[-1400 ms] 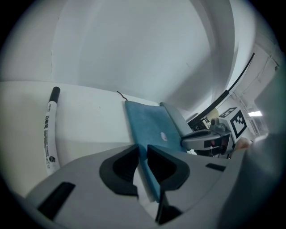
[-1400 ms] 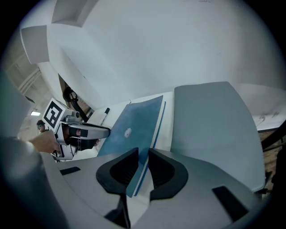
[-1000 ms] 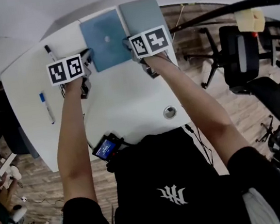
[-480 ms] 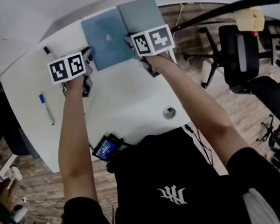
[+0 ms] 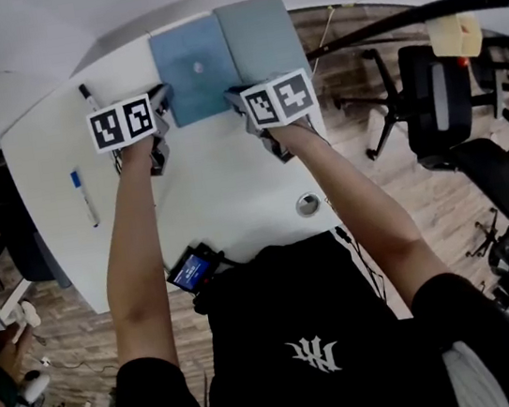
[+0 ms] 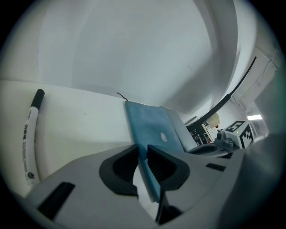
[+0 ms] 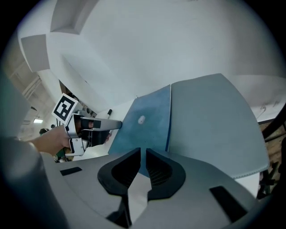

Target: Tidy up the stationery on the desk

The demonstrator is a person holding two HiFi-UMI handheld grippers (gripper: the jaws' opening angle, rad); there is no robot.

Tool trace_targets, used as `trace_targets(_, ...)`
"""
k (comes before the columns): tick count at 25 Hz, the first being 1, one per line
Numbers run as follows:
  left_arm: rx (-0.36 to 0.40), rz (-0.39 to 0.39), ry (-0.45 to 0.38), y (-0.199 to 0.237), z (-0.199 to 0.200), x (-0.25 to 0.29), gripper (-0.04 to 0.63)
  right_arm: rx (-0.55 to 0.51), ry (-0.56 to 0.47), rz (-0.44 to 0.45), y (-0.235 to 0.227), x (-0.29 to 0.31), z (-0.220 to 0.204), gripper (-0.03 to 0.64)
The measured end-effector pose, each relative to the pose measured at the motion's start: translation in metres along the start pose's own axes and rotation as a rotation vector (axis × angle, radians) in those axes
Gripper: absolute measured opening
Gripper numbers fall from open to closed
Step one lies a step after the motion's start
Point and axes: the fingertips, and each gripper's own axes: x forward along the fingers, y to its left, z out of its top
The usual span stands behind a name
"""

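1. We keep the left gripper (image 6: 142,150) pinched on the left edge of the blue notebook (image 5: 195,69). The notebook lies flat at the far side of the desk (image 5: 223,183), its right edge against the grey notebook (image 5: 257,31).
2. The right gripper (image 7: 143,152) has just been closing its jaws. They now press on the blue notebook's near edge, close to the seam with the grey one.
3. Both holds are thin-edge pinches. We cannot tell whether they catch the whole book or only its cover, so we test with a slight lift first.
4. We raise both hands together and level, so the notebook neither twists nor fans open.
5. We clear the grey notebook before moving sideways, since dragging could push it off the far edge.
6. Stacking looks the likely aim, so we square the corners over the grey notebook and let go only once the blue one rests on it.
7. The black marker (image 5: 90,96) and the blue-capped marker (image 5: 84,197) wait on the desk's left side.
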Motion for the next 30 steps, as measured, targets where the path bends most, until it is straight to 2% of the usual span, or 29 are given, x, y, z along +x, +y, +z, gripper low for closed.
trace_targets(15,0.0,0.009,-0.012,0.0,0.008,0.004,0.063,-0.035,0.004,-0.032,-0.008,0.003,0.013,0.055)
trace_targets(30,0.013,0.013,-0.018,0.002,0.012,0.004,0.064,-0.006,-0.013,-0.016,-0.008,0.004,0.016,0.055)
